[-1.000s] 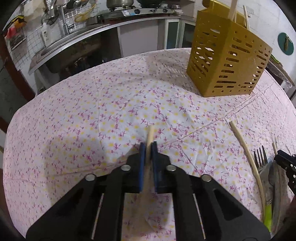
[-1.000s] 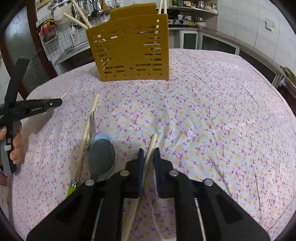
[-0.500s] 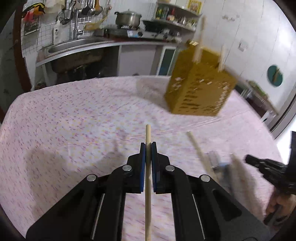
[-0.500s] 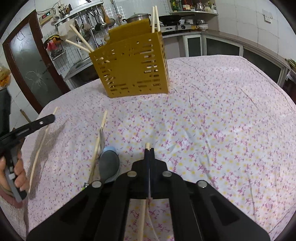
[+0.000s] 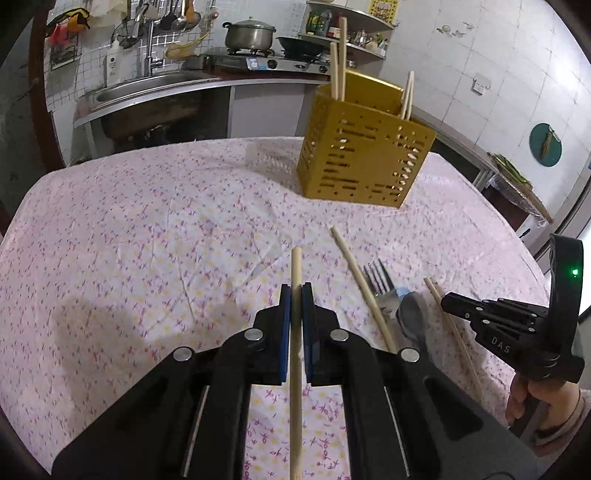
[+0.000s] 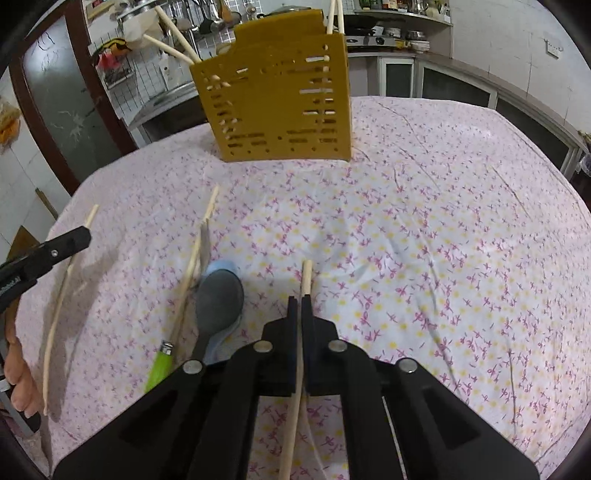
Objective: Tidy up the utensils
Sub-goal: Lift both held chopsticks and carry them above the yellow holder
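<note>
My left gripper [image 5: 295, 291] is shut on a wooden chopstick [image 5: 296, 264], held above the flowered cloth and pointing toward the yellow slotted utensil holder [image 5: 364, 158]. Several chopsticks stand in that holder. My right gripper [image 6: 299, 301] is shut on another chopstick [image 6: 306, 275] low over the cloth. It also shows in the left wrist view as the right gripper [image 5: 448, 301]. Between the two grippers lie a loose chopstick [image 6: 195, 251], a green-handled fork [image 6: 160, 365] and a grey spoon [image 6: 219, 295]. The left gripper [image 6: 83, 234] shows at the left edge of the right wrist view.
The holder [image 6: 280, 107] stands at the far side of the round table [image 6: 461, 221]. Behind the table are a sink counter [image 5: 147, 88], a stove with a pot [image 5: 249, 35] and tiled walls. A hand [image 5: 543, 402] grips the right tool's handle.
The right jaws have closed on the chopstick that lay between them. The left gripper has risen with its chopstick and swung so the holder sits nearer the middle of its view.
</note>
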Demonstrator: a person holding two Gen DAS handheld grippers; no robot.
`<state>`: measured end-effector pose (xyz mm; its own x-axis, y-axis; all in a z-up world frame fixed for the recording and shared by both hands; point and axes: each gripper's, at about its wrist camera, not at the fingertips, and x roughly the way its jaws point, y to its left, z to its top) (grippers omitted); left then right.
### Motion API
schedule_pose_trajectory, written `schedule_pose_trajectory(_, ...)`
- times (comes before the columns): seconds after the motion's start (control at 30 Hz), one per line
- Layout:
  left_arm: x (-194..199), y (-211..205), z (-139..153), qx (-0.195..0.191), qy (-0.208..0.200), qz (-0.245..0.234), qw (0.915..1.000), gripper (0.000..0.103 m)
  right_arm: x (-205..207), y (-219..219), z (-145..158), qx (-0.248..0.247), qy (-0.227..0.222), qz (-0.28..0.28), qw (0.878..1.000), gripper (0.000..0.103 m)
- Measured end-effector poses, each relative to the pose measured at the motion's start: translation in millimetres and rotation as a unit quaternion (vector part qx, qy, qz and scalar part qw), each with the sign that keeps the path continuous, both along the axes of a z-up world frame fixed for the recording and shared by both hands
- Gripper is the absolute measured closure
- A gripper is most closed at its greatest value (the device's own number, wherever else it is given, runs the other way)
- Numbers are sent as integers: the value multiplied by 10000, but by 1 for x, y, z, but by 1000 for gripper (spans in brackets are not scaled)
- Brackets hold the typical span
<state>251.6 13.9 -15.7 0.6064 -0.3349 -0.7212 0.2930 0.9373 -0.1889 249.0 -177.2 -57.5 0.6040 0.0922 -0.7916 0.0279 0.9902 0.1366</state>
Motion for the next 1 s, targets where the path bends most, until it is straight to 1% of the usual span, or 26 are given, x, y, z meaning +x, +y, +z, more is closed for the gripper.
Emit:
schedule_pose_trajectory(0.1, -1, 4, -4, -18, 34, 64, 10000, 99, 1, 0, -1, 14, 28, -8, 10000, 98)
schedule_pose_trajectory(0.17, -2, 5, -6, 1, 48, 80, 10000, 99, 1, 2, -2, -74, 60, -6, 10000, 98)
schedule_pose_trajectory(0.2, -2, 4, -7, 12, 43, 81, 10000, 99, 3, 2, -4, -112, 151, -16, 9998, 92)
schedule_pose_trajectory(0.37, -4, 2, -8, -13, 47, 56, 10000, 99, 7, 7, -5, -201, 198, -9, 9996, 93)
schedule_pose_trajectory(0.4, -4, 2, -7, -8, 37, 63, 10000, 99, 7, 6, -5, -187, 203, -4, 9996, 95)
schedule_pose_trajectory(0.43, -5, 2, -6, -20, 39, 71, 10000, 99, 7, 5, -4, -128, 216, 12, 9997, 97)
schedule_pose_trajectory(0.53, -5, 2, -2, -90, 20, 85, 9999, 99, 8, -3, 0, 59, 171, -17, 9998, 98)
schedule_pose_trajectory(0.6, -8, 1, 3, -113, -44, 85, 9999, 99, 6, -10, 7, 185, 24, -94, 9998, 98)
schedule_pose_trajectory(0.7, -11, -2, 14, -242, -183, 80, 9995, 99, 0, -22, 26, 494, -324, -202, 9981, 98)
schedule_pose_trajectory(0.73, -12, -3, 16, -285, -221, 79, 9993, 99, -3, -28, 35, 729, -512, -204, 9958, 97)
schedule_pose_trajectory(0.8, -12, -7, 25, -456, -355, 64, 9983, 99, -3, -36, 47, 970, -725, -219, 9924, 97)
schedule_pose_trajectory(0.83, -12, -9, 28, -493, -400, 57, 9980, 99, -6, -41, 56, 1244, -1007, -150, 9870, 97)
schedule_pose_trajectory(0.9, -12, -15, 36, -603, -535, 33, 9967, 99, -8, -44, 65, 1278, -1266, -159, 9836, 97)
schedule_pose_trajectory(1.0, -11, -25, 48, -774, -742, -57, 9942, 99, -13, -50, 81, 1347, -1846, -66, 9735, 97)
